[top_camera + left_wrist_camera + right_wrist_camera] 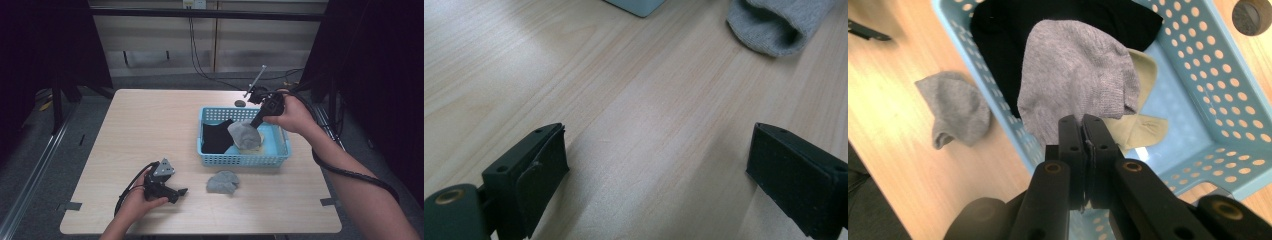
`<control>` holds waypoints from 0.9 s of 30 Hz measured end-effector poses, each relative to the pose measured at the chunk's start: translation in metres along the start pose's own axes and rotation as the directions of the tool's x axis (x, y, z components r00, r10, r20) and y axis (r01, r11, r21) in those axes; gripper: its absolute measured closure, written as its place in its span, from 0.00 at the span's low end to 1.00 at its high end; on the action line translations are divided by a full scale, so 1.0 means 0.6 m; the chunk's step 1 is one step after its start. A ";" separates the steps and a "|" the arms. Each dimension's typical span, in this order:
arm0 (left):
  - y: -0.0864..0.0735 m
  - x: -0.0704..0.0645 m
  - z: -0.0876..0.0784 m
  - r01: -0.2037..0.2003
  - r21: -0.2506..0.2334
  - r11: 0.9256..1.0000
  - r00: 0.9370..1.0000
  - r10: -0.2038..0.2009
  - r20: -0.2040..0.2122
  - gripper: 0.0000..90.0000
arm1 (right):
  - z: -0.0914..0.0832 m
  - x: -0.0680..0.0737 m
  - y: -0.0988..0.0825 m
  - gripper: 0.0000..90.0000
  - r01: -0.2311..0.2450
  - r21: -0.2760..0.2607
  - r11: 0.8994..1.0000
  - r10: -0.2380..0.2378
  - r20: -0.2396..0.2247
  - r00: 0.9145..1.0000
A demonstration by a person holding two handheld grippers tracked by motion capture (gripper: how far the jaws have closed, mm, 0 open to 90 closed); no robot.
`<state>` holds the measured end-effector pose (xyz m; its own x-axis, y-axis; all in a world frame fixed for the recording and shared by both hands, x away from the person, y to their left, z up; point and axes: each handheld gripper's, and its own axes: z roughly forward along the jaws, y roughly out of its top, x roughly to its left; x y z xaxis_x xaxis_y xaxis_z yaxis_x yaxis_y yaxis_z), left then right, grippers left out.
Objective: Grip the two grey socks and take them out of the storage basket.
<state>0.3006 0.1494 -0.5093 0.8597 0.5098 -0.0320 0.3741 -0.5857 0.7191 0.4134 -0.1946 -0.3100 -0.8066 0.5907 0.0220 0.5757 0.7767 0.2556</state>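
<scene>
On the left, my left gripper rests low on the pale wooden table, jaws spread wide with only bare wood between them. Just right of it a crumpled grey knitted sock lies on the table, touching the near wall of the light-blue perforated plastic basket. Over that basket my right gripper is clenched on a second grey sock, dangling above a black cloth and a beige sock. A small dark round knob sits behind the basket.
</scene>
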 end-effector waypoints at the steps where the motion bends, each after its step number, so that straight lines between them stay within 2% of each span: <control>1: 0.000 0.000 0.000 0.000 0.000 1.000 1.000 0.000 0.000 0.09 | 0.000 0.000 0.000 0.98 0.000 0.000 1.000 0.000 0.000 1.000; 7: 0.000 0.000 0.000 0.001 0.000 1.000 1.000 -0.001 0.000 0.09 | -0.020 0.020 0.004 0.98 0.033 -0.001 0.999 -0.033 -0.006 0.999; 16: 0.000 0.000 0.000 0.001 0.000 1.000 1.000 -0.001 0.000 0.09 | -0.045 0.053 0.001 0.98 0.093 -0.031 0.995 -0.094 -0.027 0.995; 23: 0.000 0.000 0.000 0.001 0.000 1.000 1.000 -0.001 0.001 0.09 | -0.049 0.078 -0.001 0.98 0.132 -0.043 0.990 -0.134 -0.043 0.990; 27: 0.000 0.000 0.000 0.001 0.000 1.000 1.000 -0.001 0.000 0.09 | -0.047 0.095 -0.003 0.98 0.163 -0.050 0.985 -0.166 -0.058 0.984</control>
<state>0.3005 0.1493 -0.5093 0.8596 0.5100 -0.0326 0.3746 -0.5854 0.7190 0.3624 -0.1686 -0.2821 -0.8974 0.4398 0.0349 0.4288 0.8507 0.3041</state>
